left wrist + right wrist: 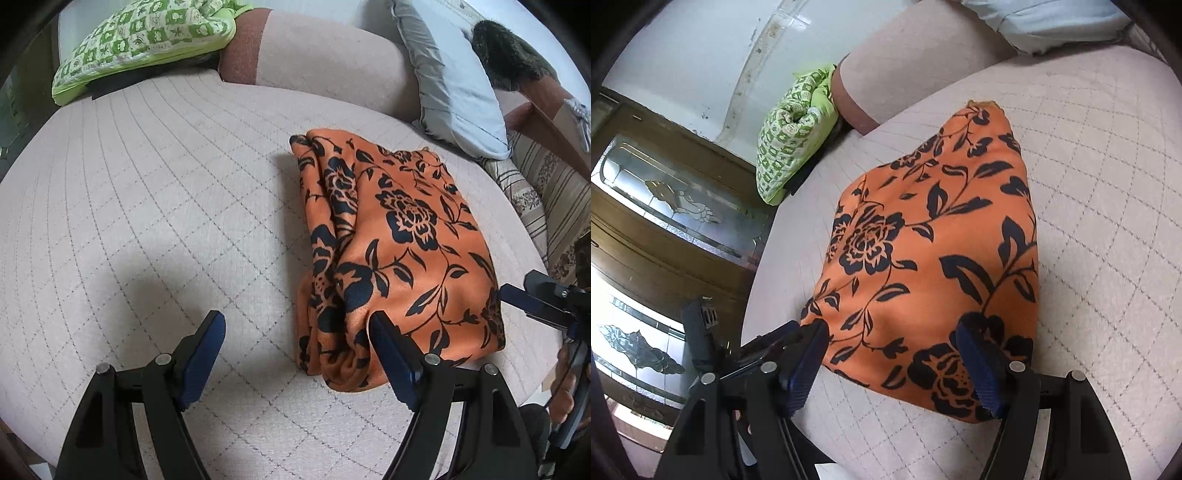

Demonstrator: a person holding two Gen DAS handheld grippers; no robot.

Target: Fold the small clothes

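Observation:
An orange cloth with black flowers [402, 243] lies folded in a thick bundle on the quilted beige cushion [147, 206]. My left gripper [295, 332] is open and empty, low over the cushion at the bundle's near left corner; its right finger [391, 350] is in front of the fabric edge. In the right wrist view the same cloth [934, 251] fills the middle. My right gripper [890, 343] is open over the cloth's near edge, holding nothing. The right gripper also shows at the far right of the left wrist view [546, 299].
A green patterned pillow [144, 40] lies at the cushion's far left. A grey-blue pillow [454, 81] leans at the far right beside a dark furry item [506, 55]. The sofa backrest [325, 51] runs behind. A wooden glass door [665, 206] stands off the cushion's edge.

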